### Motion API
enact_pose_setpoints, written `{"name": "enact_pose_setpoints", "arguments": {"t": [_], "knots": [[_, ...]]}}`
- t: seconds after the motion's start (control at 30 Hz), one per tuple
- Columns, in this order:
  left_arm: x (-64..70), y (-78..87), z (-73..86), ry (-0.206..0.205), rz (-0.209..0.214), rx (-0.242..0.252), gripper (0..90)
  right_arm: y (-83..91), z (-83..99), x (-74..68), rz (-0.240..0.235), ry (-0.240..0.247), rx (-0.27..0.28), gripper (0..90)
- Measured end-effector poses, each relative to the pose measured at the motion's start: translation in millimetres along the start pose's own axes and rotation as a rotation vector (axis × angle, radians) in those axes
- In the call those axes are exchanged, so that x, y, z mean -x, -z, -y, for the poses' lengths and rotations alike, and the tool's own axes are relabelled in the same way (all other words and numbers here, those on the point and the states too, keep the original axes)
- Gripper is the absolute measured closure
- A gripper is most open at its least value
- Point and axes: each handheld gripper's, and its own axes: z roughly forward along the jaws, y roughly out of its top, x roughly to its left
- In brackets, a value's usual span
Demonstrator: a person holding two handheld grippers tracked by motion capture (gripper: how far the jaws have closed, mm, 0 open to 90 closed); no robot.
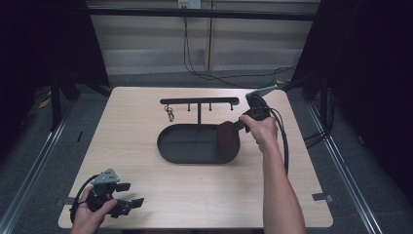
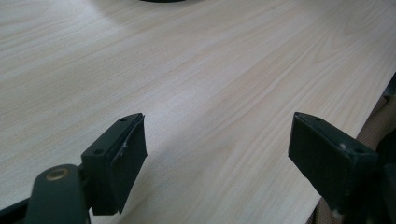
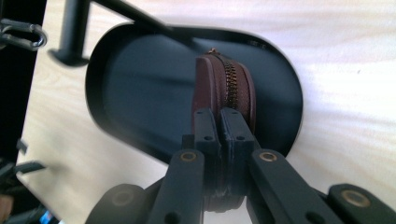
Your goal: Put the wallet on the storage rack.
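Zip pouch (image 3: 224,88), brown leather, round-edged, brass-coloured zipper along its edge: held on edge over the right end of the black oval tray (image 1: 170,146), its lower part at or just above the tray floor; whether it touches cannot be told. Right gripper (image 3: 220,123): jaws closed onto the near edge of the pouch, one on each face, seen from close behind in the right gripper view; in the high view it sits at the tray's right end, in the person's right hand (image 1: 263,130), cable trailing back along the forearm. Tray: dark, shallow, centred on the light wooden table (image 1: 146,195), with a thin upright post and a crossbar rack (image 1: 199,101) rising from its far side; a small metal clasp (image 1: 170,114) hangs from the left part of the bar. Left gripper (image 1: 127,194): jaws wide apart, nothing between them, resting low over the near left corner of the table, well apart from the tray, held in the left hand (image 1: 90,214); grey three-cornered plate on top.
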Motion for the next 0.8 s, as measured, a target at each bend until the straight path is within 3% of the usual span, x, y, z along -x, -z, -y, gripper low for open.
{"name": "enact_pose_setpoints", "arguments": {"t": [0.27, 0.53, 0.6, 0.73, 0.8], "knots": [[-1.0, 0.4, -0.1, 0.001, 0.002, -0.005, 19.2, -19.3, 3.4, 4.1, -0.023, 0.01, 0.01, 86.1], [-1.4, 0.8, 0.2, 0.008, 0.0, 0.0, 19.2, -41.0, 5.4, 11.5, 0.013, 0.016, 0.024, 84.9], [-2.0, 0.6, 0.2, 0.011, 0.003, -0.003, 19.2, -45.6, 6.7, 14.9, 0.002, 0.012, 0.035, 84.1], [-1.9, 0.1, 0.1, 0.007, 0.002, -0.007, 19.2, -44.7, 7.8, 14.9, 0.009, 0.023, 0.082, 77.8], [-0.8, 1.7, 0.0, 0.011, -0.002, 0.014, 19.3, -41.7, 7.9, 13.3, 0.028, 0.034, 0.097, 74.2]]}}
